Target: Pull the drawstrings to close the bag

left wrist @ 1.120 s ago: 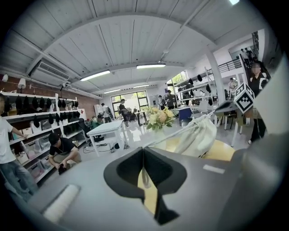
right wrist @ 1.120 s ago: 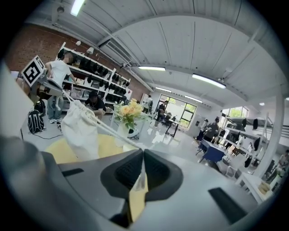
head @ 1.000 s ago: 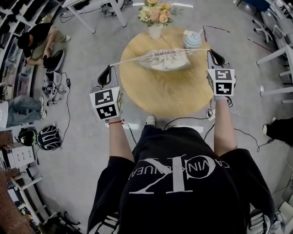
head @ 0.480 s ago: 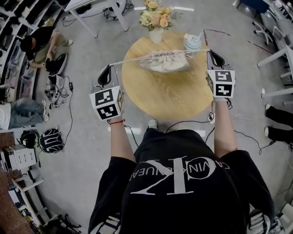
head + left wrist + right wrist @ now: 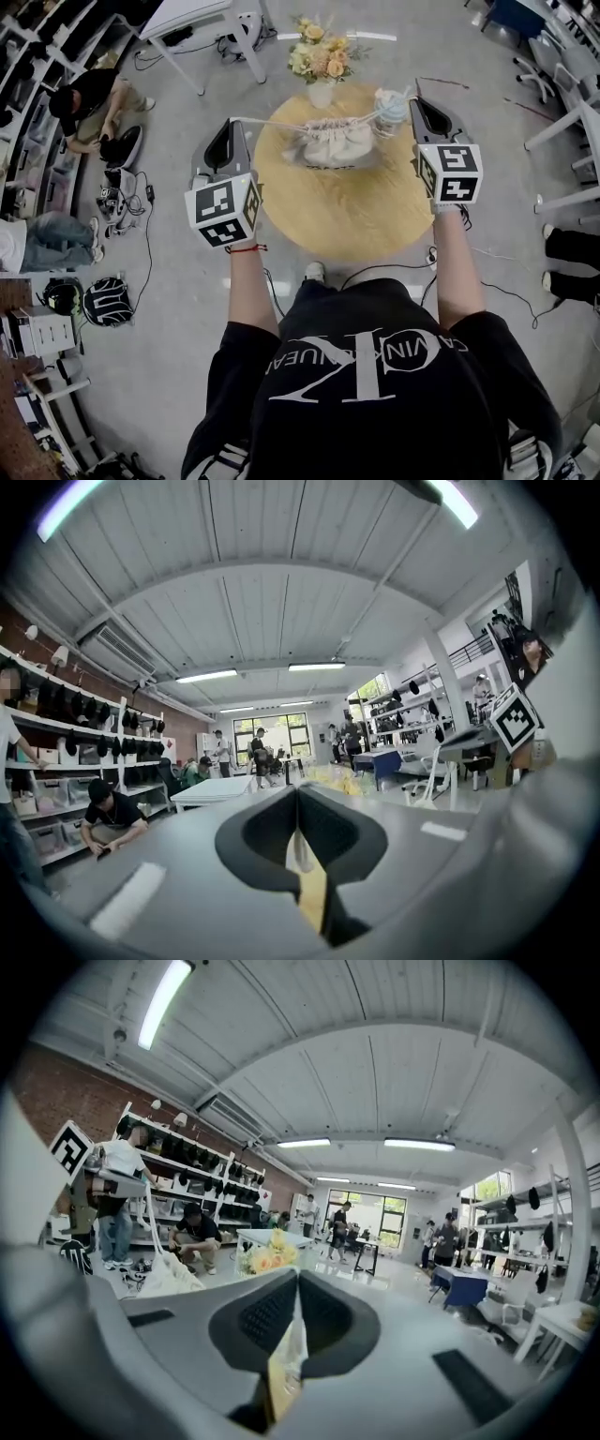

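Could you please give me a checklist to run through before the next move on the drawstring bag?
1. left gripper shut on the left drawstring: ok, the jaws are together and the cord runs from its tip.
2. right gripper shut on the right drawstring: ok.
3. Both cords taut: ok, they run straight to the bag.
4. Bag mouth gathered: ok, it is bunched; whether it is fully closed, cannot tell.
5. cup clear of the right cord: not ok, it stands right beside the cord and might tip.
6. vase clear: ok, it stands apart behind the bag on the table.
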Available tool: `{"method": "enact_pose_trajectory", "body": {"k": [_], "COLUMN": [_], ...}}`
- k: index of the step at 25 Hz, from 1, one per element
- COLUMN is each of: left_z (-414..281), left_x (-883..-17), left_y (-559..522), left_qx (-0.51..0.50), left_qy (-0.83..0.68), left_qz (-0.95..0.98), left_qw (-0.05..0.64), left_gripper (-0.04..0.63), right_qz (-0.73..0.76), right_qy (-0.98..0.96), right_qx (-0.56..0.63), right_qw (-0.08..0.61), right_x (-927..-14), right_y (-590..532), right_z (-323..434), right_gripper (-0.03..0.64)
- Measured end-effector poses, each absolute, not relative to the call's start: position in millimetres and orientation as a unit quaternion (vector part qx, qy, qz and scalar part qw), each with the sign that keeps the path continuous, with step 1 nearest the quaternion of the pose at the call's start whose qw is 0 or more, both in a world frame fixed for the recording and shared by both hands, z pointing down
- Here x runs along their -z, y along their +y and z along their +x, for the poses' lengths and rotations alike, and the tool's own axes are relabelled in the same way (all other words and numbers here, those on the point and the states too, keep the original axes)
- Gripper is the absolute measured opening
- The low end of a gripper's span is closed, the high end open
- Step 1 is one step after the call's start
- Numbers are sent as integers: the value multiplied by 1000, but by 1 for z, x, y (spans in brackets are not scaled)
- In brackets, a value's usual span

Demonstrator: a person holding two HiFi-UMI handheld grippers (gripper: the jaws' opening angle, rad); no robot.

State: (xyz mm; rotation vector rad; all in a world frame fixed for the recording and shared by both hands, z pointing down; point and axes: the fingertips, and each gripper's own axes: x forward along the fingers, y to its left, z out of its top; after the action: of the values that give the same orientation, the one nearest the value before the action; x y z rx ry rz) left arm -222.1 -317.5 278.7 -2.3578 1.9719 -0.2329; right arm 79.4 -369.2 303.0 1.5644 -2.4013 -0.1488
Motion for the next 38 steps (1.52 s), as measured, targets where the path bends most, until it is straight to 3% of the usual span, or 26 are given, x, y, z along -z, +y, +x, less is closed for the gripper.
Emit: {"method": "enact_pose_trajectory", "body": {"k": [7, 38], "left_z": [-212, -190], "left_x": [-250, -193], "left_y": [-320, -306], "left_qx": [42, -37], "left_qy": [632, 619], "left_qz": [-772, -780], "left_qw": [47, 83], "left_gripper": [15, 15], "right_qz": [522, 510], "right_qy": [-846, -855], "right_qx": [54, 95], "right_qw": [94, 25], "right_x": [-274, -211], "right_y": [-367, -347], "right_z": [62, 53], "right_gripper": [18, 18]}}
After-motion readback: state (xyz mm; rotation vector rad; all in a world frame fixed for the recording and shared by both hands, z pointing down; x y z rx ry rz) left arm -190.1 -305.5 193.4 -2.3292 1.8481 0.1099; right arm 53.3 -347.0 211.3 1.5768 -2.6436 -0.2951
